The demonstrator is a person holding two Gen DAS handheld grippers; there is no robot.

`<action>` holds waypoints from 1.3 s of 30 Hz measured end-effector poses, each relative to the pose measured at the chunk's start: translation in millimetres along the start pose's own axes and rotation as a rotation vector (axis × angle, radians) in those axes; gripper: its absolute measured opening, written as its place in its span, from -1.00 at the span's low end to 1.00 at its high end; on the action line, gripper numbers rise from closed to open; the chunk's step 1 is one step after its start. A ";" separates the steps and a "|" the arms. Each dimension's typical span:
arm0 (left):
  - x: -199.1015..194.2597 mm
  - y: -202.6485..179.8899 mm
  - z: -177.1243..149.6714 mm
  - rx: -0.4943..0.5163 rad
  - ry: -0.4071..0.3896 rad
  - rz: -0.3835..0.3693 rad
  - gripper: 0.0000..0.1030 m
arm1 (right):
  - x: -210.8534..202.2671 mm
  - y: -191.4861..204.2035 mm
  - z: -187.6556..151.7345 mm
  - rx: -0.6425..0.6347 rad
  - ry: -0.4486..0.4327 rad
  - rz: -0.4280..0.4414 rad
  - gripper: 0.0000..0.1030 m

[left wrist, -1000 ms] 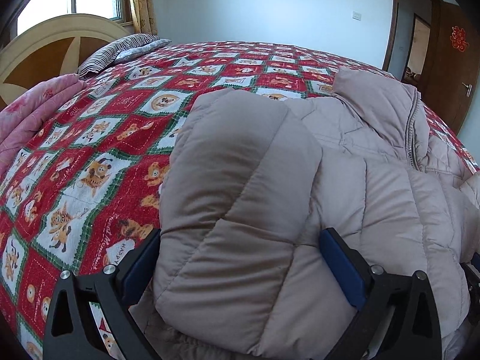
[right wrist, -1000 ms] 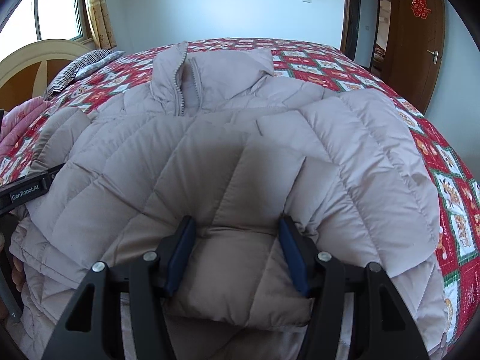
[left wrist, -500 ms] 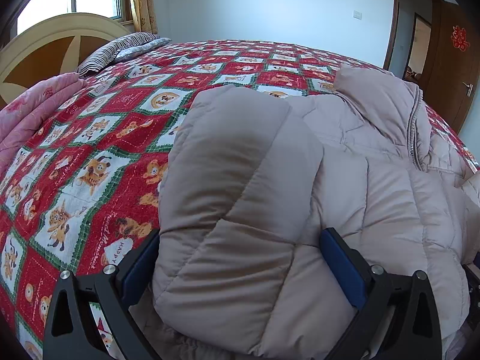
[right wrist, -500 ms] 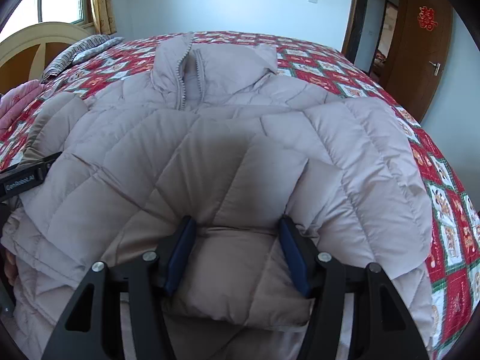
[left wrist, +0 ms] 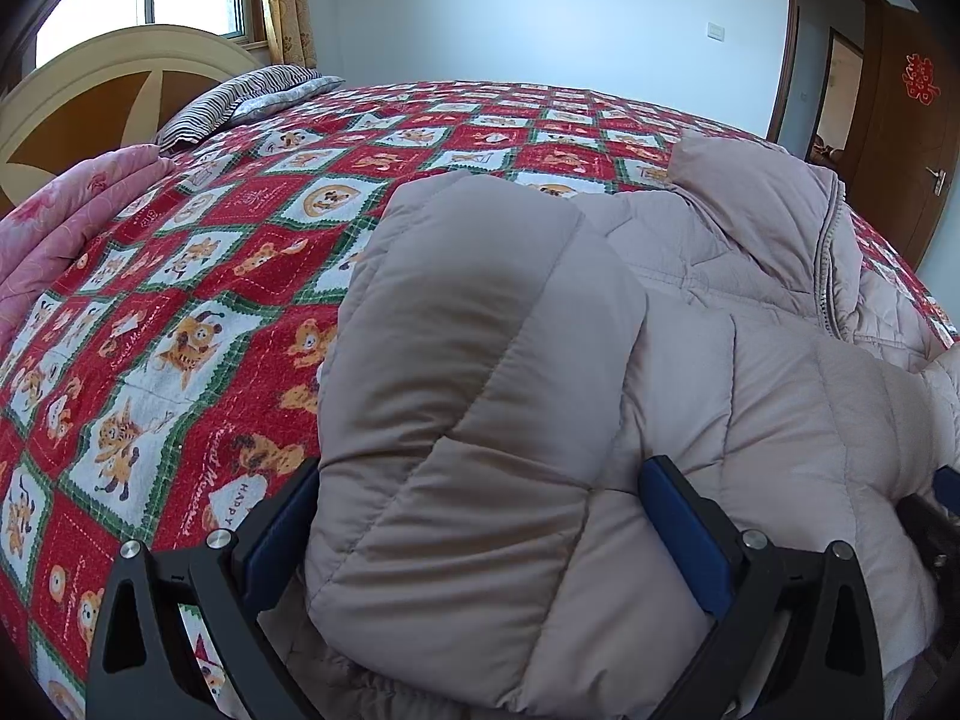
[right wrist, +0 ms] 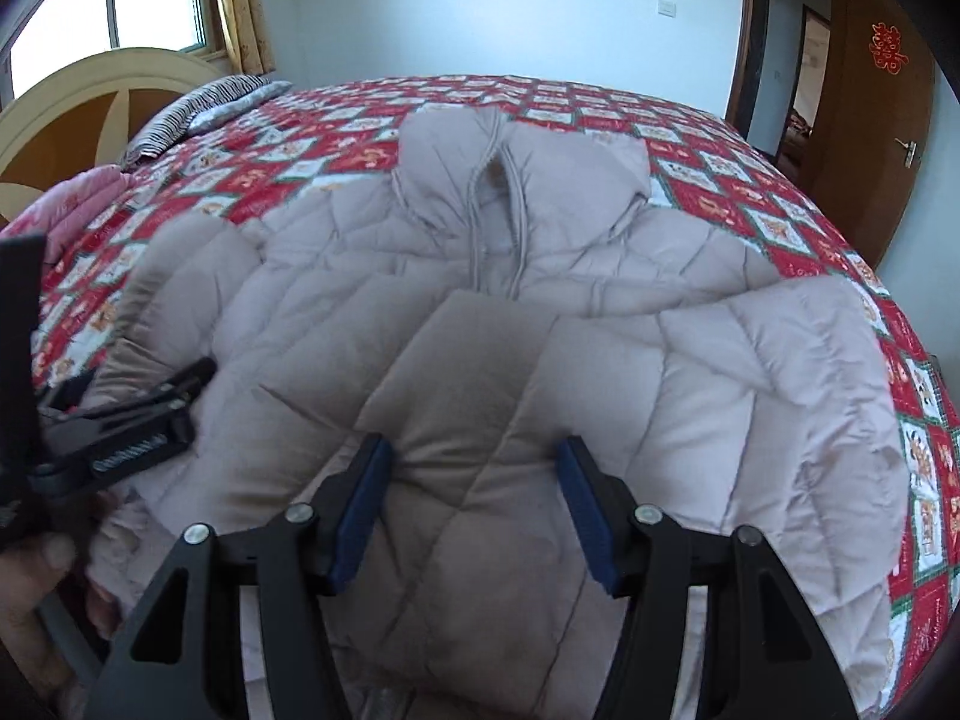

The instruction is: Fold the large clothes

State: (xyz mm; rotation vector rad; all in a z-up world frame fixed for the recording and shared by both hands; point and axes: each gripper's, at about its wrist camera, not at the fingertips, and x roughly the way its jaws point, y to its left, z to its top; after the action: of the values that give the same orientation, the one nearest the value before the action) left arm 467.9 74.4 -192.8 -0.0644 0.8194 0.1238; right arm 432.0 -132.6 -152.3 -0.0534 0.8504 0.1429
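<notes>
Both the left gripper [left wrist: 480, 516] and right gripper [right wrist: 474, 504] clench thick folds of a beige quilted puffer jacket [right wrist: 540, 312], which fills mid-frame, collar toward the top, spread on a red cartoon-print bedspread [left wrist: 198, 300].

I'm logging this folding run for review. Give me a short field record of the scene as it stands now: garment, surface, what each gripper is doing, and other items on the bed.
garment: beige puffer jacket, front up, collar away from the cameras, zipper partly open at the collar
surface: bed with red teddy-bear quilt
left gripper: jaws around a bulky fold of jacket
right gripper: jaws around padded jacket near the hem
other items: striped pillow, pink blanket
</notes>
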 end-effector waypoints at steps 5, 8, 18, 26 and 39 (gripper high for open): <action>-0.5 -0.3 -0.1 0.002 -0.001 0.001 0.98 | 8.2 7.0 -15.5 -0.038 -0.015 -0.028 0.22; -0.5 -0.5 -0.2 0.002 -0.001 0.002 0.98 | 10.2 5.9 -16.7 -0.034 -0.020 -0.030 0.22; 0.0 -1.3 0.0 0.005 -0.001 0.008 0.98 | 13.5 8.0 -17.4 -0.039 -0.030 -0.040 0.24; -0.3 -2.4 -0.2 0.008 -0.001 0.013 0.98 | 13.3 7.8 -18.0 -0.046 -0.032 -0.051 0.24; -1.3 -3.6 2.9 0.018 0.013 0.020 0.98 | 11.2 5.7 -18.5 -0.029 -0.041 -0.030 0.25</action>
State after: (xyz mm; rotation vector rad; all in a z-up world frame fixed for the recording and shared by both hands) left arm 469.6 71.1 -189.8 -0.0401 0.8341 0.1346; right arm 424.6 -127.8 -172.9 -0.0900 0.8062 0.1274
